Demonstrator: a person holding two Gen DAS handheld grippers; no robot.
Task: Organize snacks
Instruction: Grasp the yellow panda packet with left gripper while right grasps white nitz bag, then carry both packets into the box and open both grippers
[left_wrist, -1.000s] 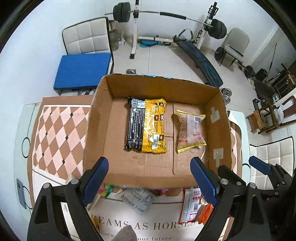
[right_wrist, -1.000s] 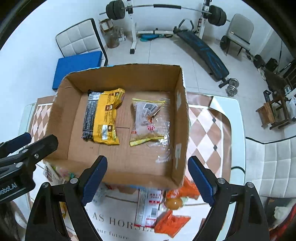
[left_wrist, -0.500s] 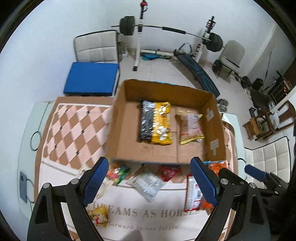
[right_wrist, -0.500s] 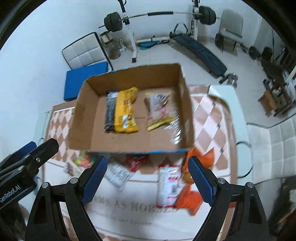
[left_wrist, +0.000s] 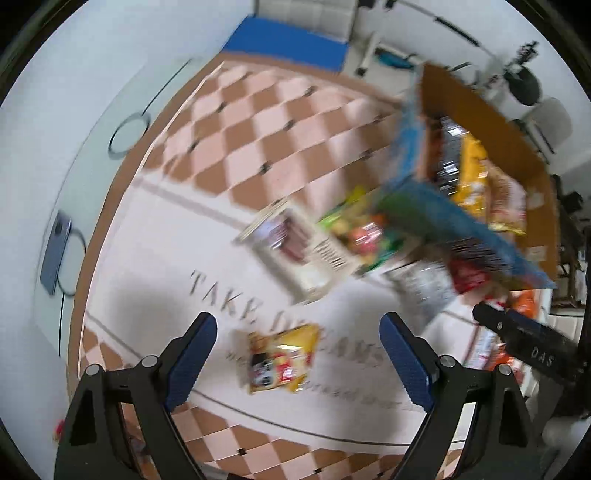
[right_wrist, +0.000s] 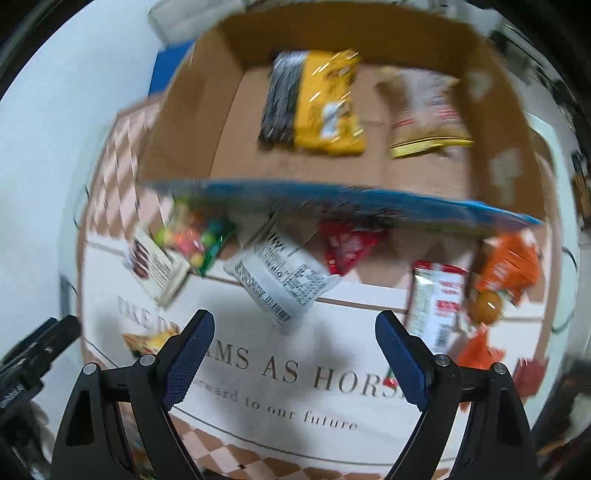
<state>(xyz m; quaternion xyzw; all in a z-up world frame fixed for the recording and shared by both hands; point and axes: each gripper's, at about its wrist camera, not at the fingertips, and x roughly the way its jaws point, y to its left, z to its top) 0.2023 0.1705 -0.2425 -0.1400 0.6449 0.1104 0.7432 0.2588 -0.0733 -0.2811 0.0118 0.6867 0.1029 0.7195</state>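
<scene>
Your left tongs (left_wrist: 297, 354): spread wide, empty, above a small yellow snack packet (left_wrist: 282, 357);
Your right tongs (right_wrist: 293, 352): spread wide, empty;
Snacks: scattered on tabletop beside brown cardboard box (right_wrist: 192, 110)

We see a cardboard box (right_wrist: 192, 122) upper frame holding a yellow-black packet (right_wrist: 314, 103) and clear bag (right_wrist: 424, 114); loose snacks (right_wrist: 280, 280) lie below it.

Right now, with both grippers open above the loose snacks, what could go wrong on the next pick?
The white packet, red packet and candy bag lie close together against the cardboard box, so the right gripper may pinch two or bump the wall. The left gripper hangs over a small yellow packet; the frames are blurred, so aim may be off.
</scene>
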